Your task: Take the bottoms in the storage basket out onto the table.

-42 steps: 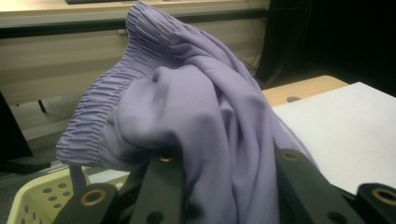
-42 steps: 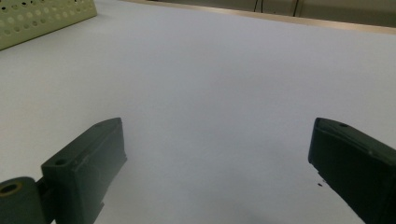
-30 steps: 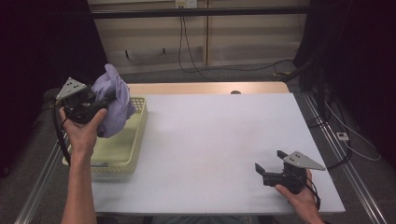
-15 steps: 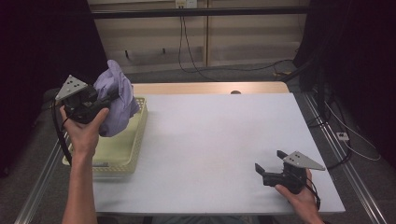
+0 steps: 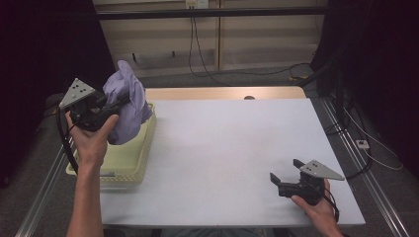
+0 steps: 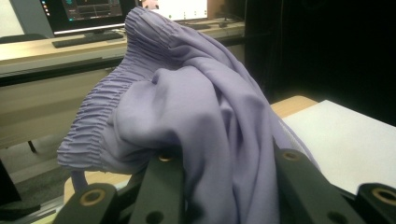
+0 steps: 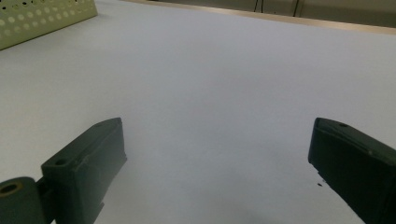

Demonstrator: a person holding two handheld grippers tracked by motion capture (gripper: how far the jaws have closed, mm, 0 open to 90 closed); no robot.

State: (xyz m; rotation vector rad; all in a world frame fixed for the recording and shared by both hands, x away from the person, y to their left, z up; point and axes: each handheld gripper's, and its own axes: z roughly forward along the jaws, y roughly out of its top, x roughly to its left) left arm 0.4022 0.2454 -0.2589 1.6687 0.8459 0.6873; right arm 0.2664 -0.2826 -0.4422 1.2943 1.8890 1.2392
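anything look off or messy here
Nothing stands out. The lilac cloth is bunched up, but that is because the left tool holds it above the yellow basket. The right tool rests open on the white table, with nothing spilled or damaged there.

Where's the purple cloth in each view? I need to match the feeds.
High view: purple cloth at upper left, held up over the yellow basket by the left gripper.
Left gripper view: the cloth is at the centre, bunched between the jaws.
Right gripper view: not in it.
Shared landmark: the white table.
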